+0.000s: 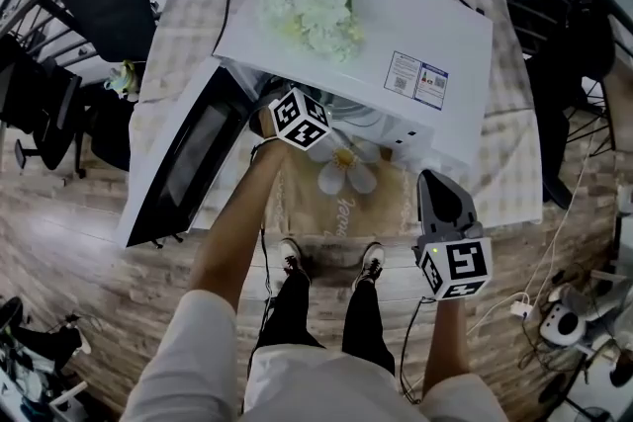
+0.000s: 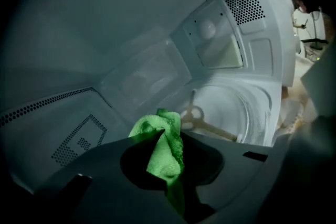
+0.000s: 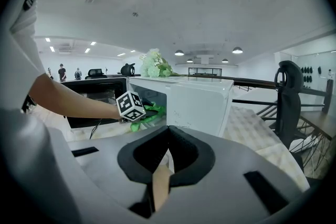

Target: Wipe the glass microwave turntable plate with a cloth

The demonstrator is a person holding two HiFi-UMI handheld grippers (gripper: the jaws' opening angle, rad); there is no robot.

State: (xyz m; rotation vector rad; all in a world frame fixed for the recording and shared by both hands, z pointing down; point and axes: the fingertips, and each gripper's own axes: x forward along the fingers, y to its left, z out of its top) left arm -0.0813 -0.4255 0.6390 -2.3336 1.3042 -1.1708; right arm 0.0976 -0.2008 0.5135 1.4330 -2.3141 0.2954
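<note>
The white microwave [image 1: 396,25] stands with its door [image 1: 188,163] swung wide to the left, and the person's left arm reaches into the opening. Inside, the round glass plate [image 2: 236,107] lies flat on the oven floor, with its roller hub showing through the glass. The left gripper [image 2: 172,132] is clamped on a bunched green cloth [image 2: 163,157], which pokes out past the jaw tips. The plate sits just beyond and to the right of the cloth, and I can't tell whether the two touch.

Only the left gripper view looks into the oven, showing its perforated walls, the plate and the cloth. From overhead, that gripper's marker cube [image 1: 300,119] covers the opening. The right gripper [image 3: 168,131] is held back outside the oven on the person's right. Its own view shows the jaws pressed together with nothing between them, and the microwave's front and side beyond.

The floor [image 1: 99,292] is wood plank. The microwave rests on a table with a pale checked cloth [image 1: 514,143]. A dark railing curves behind the table, and there are office chairs to either side. A bunch of white flowers [image 1: 315,15] lies on the oven's top.
</note>
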